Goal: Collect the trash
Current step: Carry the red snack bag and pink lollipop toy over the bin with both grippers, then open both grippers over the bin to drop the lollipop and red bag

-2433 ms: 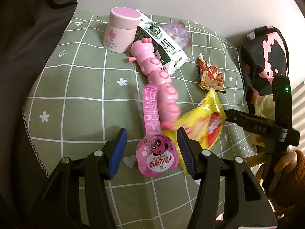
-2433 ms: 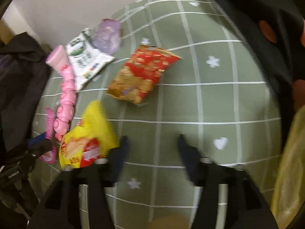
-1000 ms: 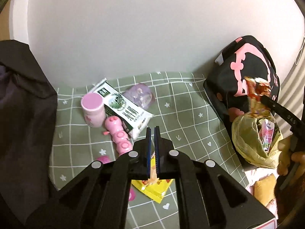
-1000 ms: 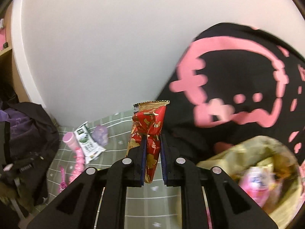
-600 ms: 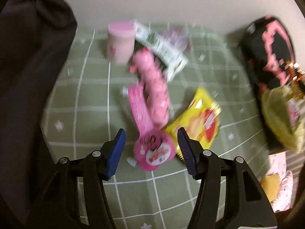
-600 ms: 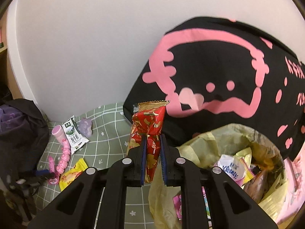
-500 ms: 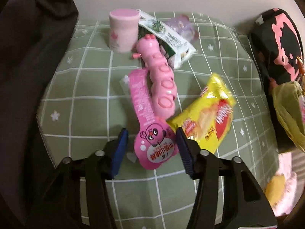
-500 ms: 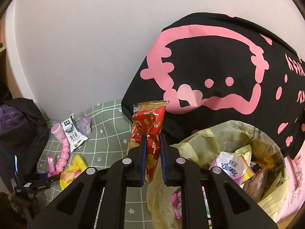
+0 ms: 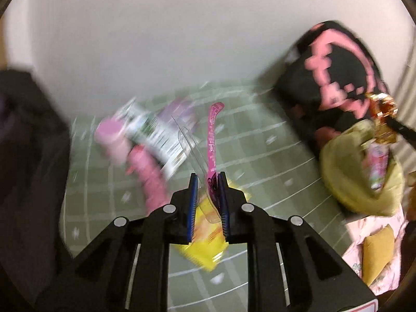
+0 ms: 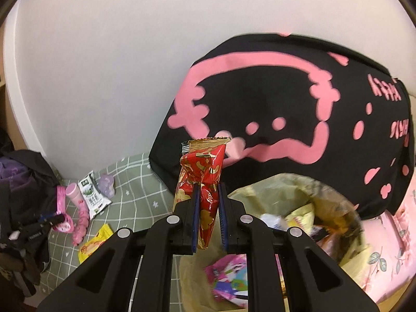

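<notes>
In the right wrist view, nearest the camera, the right gripper (image 10: 209, 218) stood with its two blue-padded fingers clamped on the red and gold foil snack wrapper (image 10: 204, 182), which stuck up between them. At about four o'clock from the fingertips gaped the yellow-green plastic trash bag (image 10: 262, 197), with packets lying inside, so the wrapper hung at the bag's near rim rather than squarely over its mouth. To do the drop well, the person would probably need to carry the wrapper further over the opening before parting the fingers, since light foil can catch on a soft rim. Behind the bag, at twelve to two o'clock, leaned a black cushion with pink cartoon markings (image 10: 286, 109). In the blurred left wrist view, the left gripper (image 9: 208, 197) was closing its jaws around the long pink card-and-clear-plastic package (image 9: 212, 140), which rose from between the pads; whether both pads pressed it could not be told, and a firm pinch low on the card would suit the swing to the bag. Beneath lay a yellow snack packet (image 9: 205, 249), then at ten o'clock a pink segmented caterpillar toy (image 9: 152, 179) and a white and green pouch (image 9: 153, 132) on the green checked cloth (image 9: 273, 161).
</notes>
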The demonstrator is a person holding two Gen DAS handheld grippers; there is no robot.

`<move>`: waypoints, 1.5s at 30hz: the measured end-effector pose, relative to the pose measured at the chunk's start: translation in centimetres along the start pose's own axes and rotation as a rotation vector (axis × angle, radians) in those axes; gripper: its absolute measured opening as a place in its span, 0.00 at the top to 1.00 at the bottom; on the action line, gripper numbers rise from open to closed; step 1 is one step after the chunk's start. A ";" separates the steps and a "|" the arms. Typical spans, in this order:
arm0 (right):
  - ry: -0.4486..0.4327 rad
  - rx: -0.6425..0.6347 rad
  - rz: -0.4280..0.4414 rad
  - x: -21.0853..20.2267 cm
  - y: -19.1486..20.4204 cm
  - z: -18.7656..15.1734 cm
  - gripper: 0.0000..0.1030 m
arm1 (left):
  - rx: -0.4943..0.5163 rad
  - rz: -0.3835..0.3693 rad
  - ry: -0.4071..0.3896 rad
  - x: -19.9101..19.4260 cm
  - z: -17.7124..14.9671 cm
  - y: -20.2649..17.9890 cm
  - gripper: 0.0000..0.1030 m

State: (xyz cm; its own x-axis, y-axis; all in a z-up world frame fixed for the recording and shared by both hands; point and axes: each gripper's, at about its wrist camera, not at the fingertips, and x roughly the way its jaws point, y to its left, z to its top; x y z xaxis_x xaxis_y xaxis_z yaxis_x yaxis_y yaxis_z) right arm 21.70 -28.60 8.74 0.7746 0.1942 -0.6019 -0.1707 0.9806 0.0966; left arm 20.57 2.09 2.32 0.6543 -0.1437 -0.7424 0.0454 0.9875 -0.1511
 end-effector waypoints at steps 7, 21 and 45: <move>-0.055 0.020 -0.090 -2.9 -4.0 1.2 0.86 | 0.141 -0.244 -0.080 -0.8 6.4 -9.4 0.85; -0.068 0.089 -0.193 -6.6 -10.7 0.6 0.86 | 0.315 -0.596 0.200 8.2 6.2 -26.5 0.85; 0.249 0.131 -0.053 3.4 -7.5 -3.2 0.86 | 0.134 -0.362 0.126 4.6 5.4 -15.9 0.57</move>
State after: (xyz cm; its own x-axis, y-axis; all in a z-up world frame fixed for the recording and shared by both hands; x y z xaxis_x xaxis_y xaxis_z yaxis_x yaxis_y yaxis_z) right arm 23.65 -35.35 3.49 0.6041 0.1457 -0.7835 -0.0410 0.9875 0.1520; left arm 26.94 -13.94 4.90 0.4807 -0.4825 -0.7322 0.3598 0.8700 -0.3371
